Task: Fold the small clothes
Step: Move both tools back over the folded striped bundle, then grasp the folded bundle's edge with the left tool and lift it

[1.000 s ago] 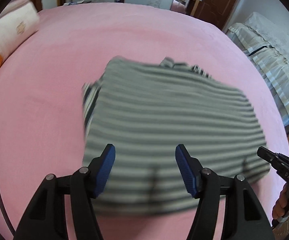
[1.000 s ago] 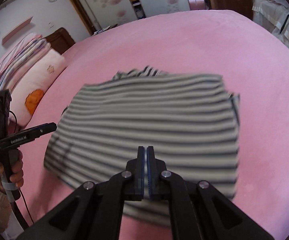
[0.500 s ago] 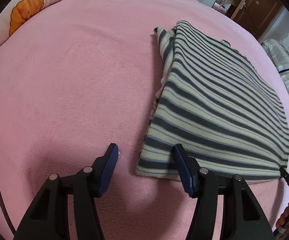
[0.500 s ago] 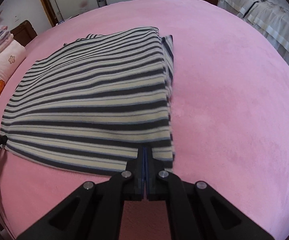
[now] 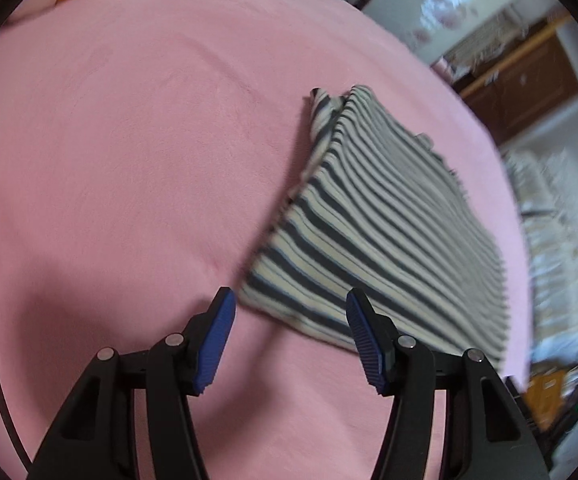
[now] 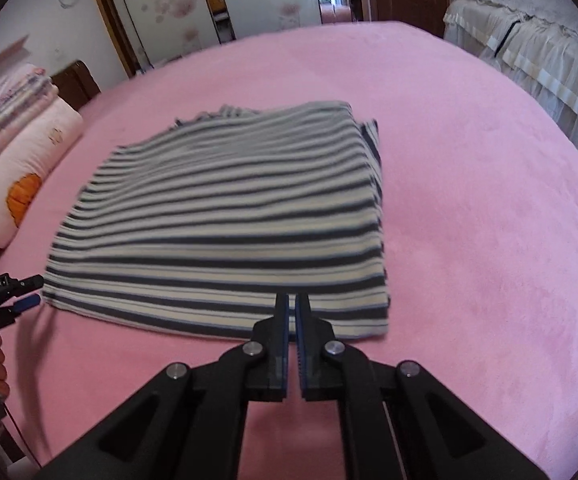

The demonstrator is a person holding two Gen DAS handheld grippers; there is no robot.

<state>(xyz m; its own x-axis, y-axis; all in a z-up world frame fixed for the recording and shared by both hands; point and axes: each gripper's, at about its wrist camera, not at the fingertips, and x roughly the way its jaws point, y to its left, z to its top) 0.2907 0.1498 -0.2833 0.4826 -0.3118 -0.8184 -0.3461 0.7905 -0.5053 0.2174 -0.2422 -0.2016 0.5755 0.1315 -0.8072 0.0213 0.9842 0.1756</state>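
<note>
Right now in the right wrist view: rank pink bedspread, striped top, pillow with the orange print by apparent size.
1. Pink bedspread, fills most of the frame.
2. Striped top, lying folded on it.
3. Pillow, smallest as seen, but it sits farther away at the frame edge and partly cut off, so its true size is unsure.

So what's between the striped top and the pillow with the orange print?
Only bare pink blanket lies between the striped top and the pillow, shown in the right wrist view.

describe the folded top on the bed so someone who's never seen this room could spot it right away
A pink bed cover fills most of the room. Near its middle lies the striped top, folded into a flat rectangle. It is the only striped thing on the cover, with dark grey and cream bands, unlike the pale pink pillow at the edge.
</note>
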